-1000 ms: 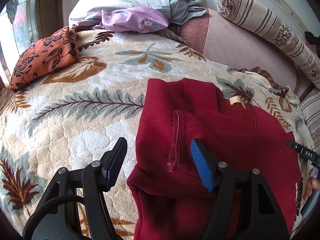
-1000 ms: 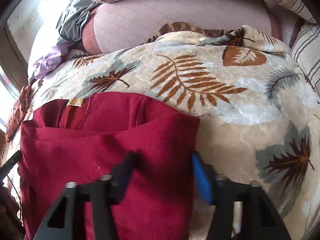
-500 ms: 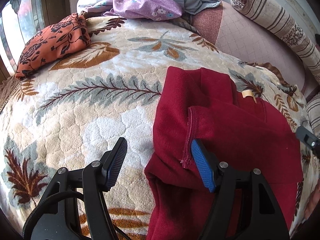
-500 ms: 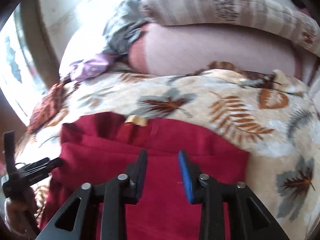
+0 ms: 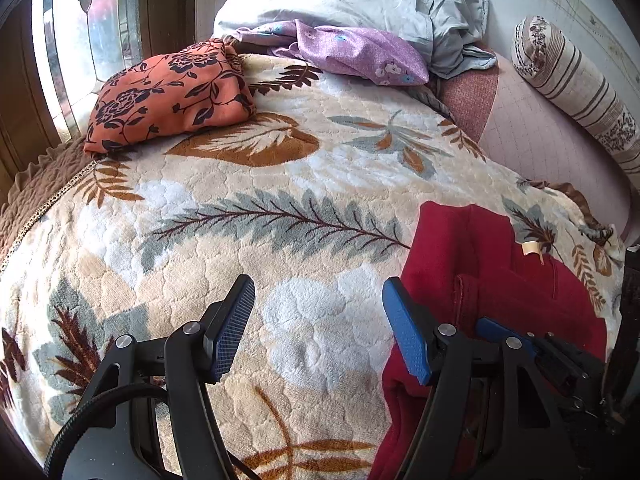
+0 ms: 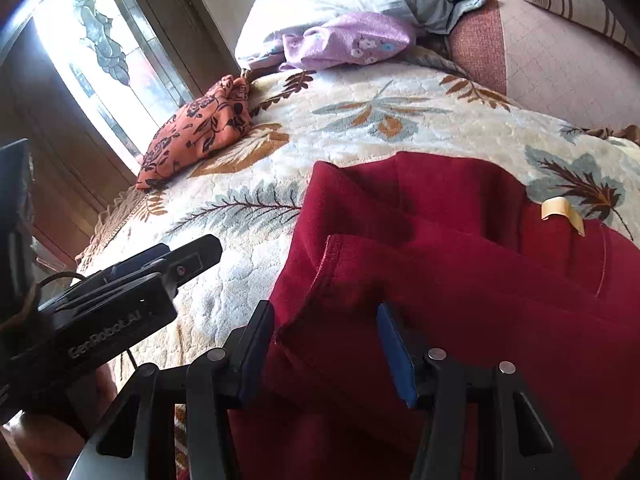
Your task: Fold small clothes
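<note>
Red garment point(image 6: 460, 280) lies folded on the leaf-patterned blanket point(image 5: 280, 184).
Left gripper point(image 5: 320, 320) hangs spread and empty beside it; right gripper point(image 6: 326, 344), jaws just opening, straddles its edge without pinching.

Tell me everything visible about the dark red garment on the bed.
The dark red garment looks like soft fleece, partly folded: one layer with a stitched hem lies doubled over the rest, and a pale tag shows near its far edge. It lies on the leaf-patterned blanket, towards its near right side in the left wrist view. The right gripper is over its near corner, jaws just opening, cloth between the open fingers. The left gripper is open beside it over bare blanket.
</note>
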`<state>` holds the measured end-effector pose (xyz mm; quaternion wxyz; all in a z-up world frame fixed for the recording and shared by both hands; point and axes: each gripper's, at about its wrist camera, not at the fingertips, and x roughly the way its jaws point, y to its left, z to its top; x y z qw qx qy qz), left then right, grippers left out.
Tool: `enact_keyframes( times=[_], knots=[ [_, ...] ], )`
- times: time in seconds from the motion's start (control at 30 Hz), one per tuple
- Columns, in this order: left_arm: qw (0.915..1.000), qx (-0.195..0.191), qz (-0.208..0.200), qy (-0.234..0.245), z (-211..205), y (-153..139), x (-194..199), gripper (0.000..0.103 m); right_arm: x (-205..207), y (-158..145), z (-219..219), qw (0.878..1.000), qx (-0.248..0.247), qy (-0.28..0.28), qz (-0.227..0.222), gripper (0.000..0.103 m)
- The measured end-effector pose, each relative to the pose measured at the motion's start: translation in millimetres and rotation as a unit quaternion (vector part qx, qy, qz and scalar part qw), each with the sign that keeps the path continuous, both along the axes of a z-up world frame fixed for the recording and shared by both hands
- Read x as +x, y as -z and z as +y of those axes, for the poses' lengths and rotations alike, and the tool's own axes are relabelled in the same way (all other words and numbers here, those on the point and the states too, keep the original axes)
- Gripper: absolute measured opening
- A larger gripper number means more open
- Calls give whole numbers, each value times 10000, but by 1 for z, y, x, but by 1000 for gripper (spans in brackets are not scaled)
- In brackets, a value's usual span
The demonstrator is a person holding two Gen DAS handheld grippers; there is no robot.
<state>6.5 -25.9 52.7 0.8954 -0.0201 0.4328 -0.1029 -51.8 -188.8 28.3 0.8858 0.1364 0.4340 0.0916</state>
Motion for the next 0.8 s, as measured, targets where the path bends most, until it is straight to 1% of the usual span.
enact_keyframes(
  times=[0.03, 0.1, 0.13, 0.17, 0.2, 0.23, 0.4, 0.5, 0.53, 0.6, 0.63, 0.67, 0.7, 0.73, 0.8],
  knots=[
    [10000, 17, -18, -2, 0, -1, -1, 68, 4, 4, 2, 10000, -57, 24, 54, 51],
    [10000, -28, -29, -5, 2, -3, -1, 68, 6, 6, 5, 9997, -245, 14, 63, 40],
    [10000, -69, -32, -15, 3, -3, -1, 68, 6, 6, 6, 9993, -384, 6, 23, 24],
    [9999, -98, -33, -33, 4, -4, -1, 68, 6, 3, 5, 9987, -501, 21, 11, 14],
    [9999, -122, -34, -48, 5, -5, -1, 68, 6, 1, 3, 9985, -549, 53, -9, 14],
    [9999, -147, -43, -61, 6, -6, -1, 68, 6, -1, 0, 9988, -477, 72, -28, 13],
    [9990, -383, -195, -114, 10, -13, -4, 68, 4, -19, -8, 9993, 9, 213, -296, 12],
    [9986, -464, -225, -80, 8, -14, -4, 68, 8, -18, -5, 9989, 140, 293, -337, 12],
    [9985, -497, -228, -34, 6, -13, -5, 68, 11, -12, -4, 9991, 247, 259, -239, 14],
    [9983, -518, -243, 136, -2, -13, -7, 68, 15, 4, -1, 9990, 416, 87, 153, 17],
    [9981, -500, -268, 231, -7, -14, -9, 68, 10, 4, -3, 9987, 484, 85, 100, 25],
    [9978, -490, -310, 326, -11, -15, -12, 68, 3, 1, -6, 9982, 591, 48, 28, 43],
    [9972, -494, -354, 435, -16, -16, -15, 68, -4, -3, -12, 9975, 713, 11, -6, 51],
    [9965, -498, -389, 551, -20, -17, -18, 68, -13, -8, -19, 9969, 786, 43, -60, 55],
    [9951, -501, -445, 731, -29, -18, -23, 68, -34, -17, -40, 9973, 630, 271, -267, 55]
  ],
)
